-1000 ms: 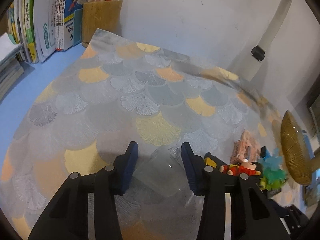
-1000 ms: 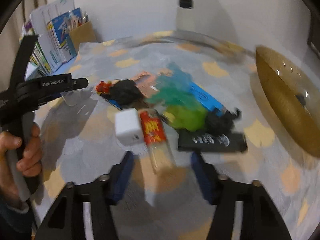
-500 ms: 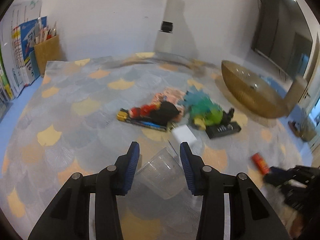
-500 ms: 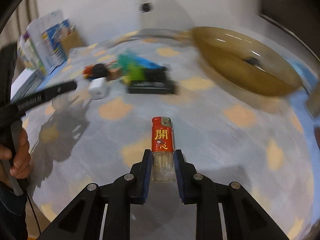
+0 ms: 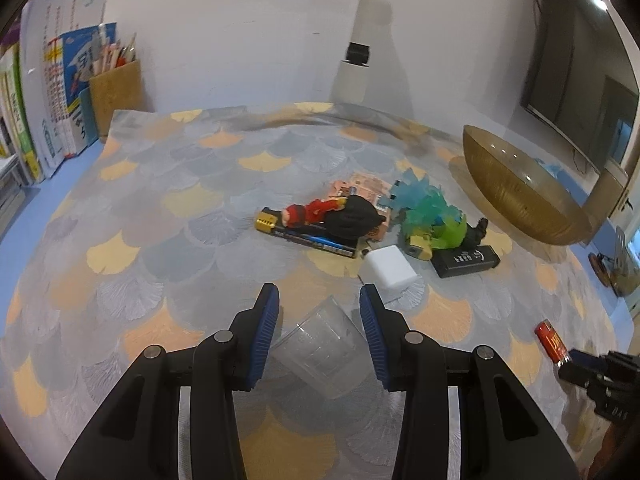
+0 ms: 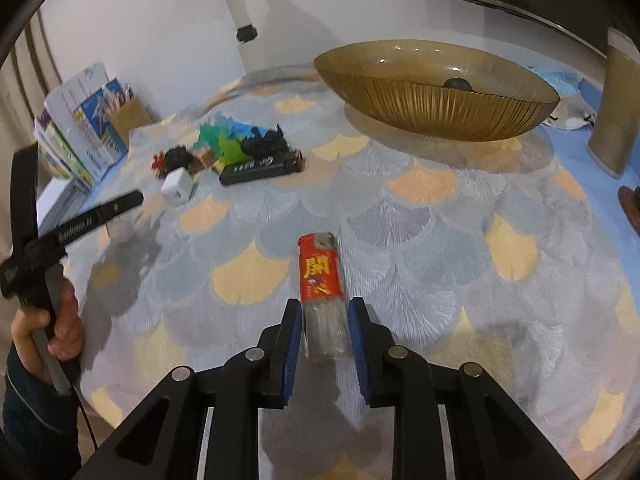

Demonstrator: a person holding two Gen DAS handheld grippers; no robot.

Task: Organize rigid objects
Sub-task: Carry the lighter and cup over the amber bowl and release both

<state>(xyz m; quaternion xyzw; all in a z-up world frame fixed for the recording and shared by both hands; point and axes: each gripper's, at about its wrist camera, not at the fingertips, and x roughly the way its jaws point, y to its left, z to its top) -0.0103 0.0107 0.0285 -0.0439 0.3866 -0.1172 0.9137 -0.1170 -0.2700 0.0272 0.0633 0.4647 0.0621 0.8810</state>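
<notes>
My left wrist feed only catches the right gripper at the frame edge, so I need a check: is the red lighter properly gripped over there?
Observer: Yes. The right gripper has its jaws shut on the red lighter, pinching its clear lower body, with the red end pointing away.
Operator: Anything in the amber bowl?
Observer: One small dark round thing lies inside the amber bowl, toward its far rim.
Operator: And how does my side look from there?
Observer: A hand grips the handle of the left gripper at the left edge of the right wrist view, beside the pile of toys.
</notes>
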